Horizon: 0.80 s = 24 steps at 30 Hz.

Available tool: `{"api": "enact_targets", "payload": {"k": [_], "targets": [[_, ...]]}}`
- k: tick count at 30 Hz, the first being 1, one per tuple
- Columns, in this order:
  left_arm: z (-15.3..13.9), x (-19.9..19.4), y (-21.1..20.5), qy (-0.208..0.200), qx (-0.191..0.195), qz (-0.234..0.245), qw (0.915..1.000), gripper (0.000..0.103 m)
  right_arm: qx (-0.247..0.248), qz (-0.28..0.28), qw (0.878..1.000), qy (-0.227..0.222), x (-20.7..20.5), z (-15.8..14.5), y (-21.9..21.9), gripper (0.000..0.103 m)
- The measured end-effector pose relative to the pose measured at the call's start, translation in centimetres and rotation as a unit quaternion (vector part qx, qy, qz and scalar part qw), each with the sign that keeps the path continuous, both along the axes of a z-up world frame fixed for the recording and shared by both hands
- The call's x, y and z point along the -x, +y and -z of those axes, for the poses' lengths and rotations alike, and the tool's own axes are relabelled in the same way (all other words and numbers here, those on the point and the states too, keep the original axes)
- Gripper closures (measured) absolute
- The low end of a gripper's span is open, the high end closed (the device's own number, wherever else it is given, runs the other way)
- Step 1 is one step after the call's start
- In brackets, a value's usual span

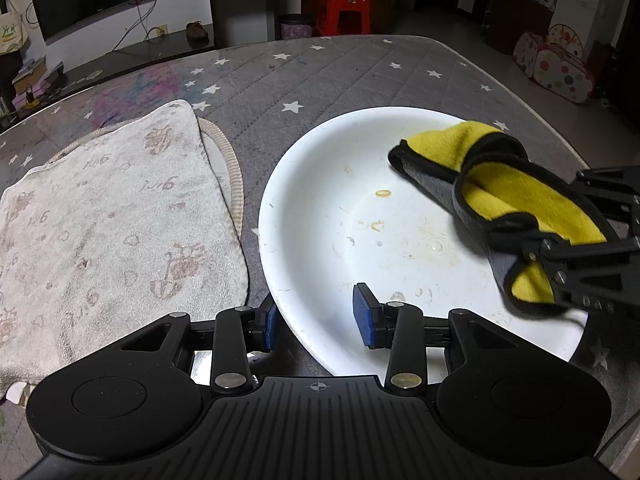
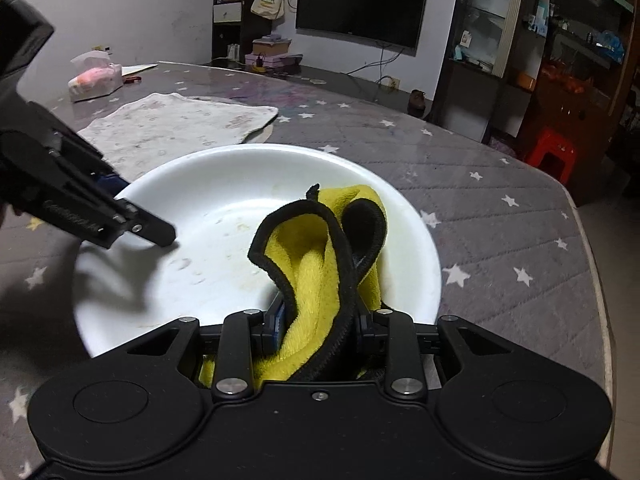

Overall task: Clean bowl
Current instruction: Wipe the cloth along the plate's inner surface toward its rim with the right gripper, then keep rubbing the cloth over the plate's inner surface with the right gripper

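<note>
A worn, printed terry towel (image 1: 116, 220) lies flat at nine o'clock on the quilted, star-patterned table cover (image 1: 320, 72). The left gripper (image 1: 316, 320) straddles the near rim of the smooth, round white bowl (image 1: 320, 208) (yellowish smears inside), fingers spread. At three o'clock the right gripper (image 2: 320, 320) pinches a plush yellow, black-edged cloth (image 2: 316, 276).

Left gripper (image 1: 318, 322) spread wide — right gripper (image 2: 320, 330) clamped, both angled downward.
</note>
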<state>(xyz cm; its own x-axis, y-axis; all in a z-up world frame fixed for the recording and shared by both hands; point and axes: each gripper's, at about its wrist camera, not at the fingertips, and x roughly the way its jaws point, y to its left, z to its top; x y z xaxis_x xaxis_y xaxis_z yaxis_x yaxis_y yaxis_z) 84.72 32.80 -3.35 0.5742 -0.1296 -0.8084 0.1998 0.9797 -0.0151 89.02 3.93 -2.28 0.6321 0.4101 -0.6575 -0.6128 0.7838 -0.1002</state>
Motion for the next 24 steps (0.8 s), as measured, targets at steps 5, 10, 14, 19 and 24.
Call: {"api": "enact_targets", "payload": {"k": [5, 10, 14, 19, 24], "targets": [[0.1, 0.2, -0.2, -0.001, -0.002, -0.001, 1.0, 0.063, 0.006, 0.0, 1.0, -0.007, -1.0, -0.1, 0.8, 0.072], [0.1, 0.1, -0.2, 0.0, -0.001, -0.001, 1.0, 0.062, 0.013, 0.0, 1.0, -0.014, -1.9, -0.3, 1.6, 0.072], [0.0, 0.1, -0.3, 0.002, -0.003, -0.008, 1.0, 0.062, 0.018, 0.0, 1.0, -0.02, -2.7, -0.4, 2.2, 0.072], [-0.1, 0.2, -0.7, 0.004, -0.007, -0.02, 0.9998, 0.06, 0.021, 0.0, 1.0, -0.022, -2.1, 0.8, 0.9, 0.072], [-0.3, 0.7, -0.9, 0.013, 0.004, -0.04, 0.9991, 0.06, 0.019, 0.002, 1.0, -0.018, -1.7, 0.8, 0.6, 0.072]]}}
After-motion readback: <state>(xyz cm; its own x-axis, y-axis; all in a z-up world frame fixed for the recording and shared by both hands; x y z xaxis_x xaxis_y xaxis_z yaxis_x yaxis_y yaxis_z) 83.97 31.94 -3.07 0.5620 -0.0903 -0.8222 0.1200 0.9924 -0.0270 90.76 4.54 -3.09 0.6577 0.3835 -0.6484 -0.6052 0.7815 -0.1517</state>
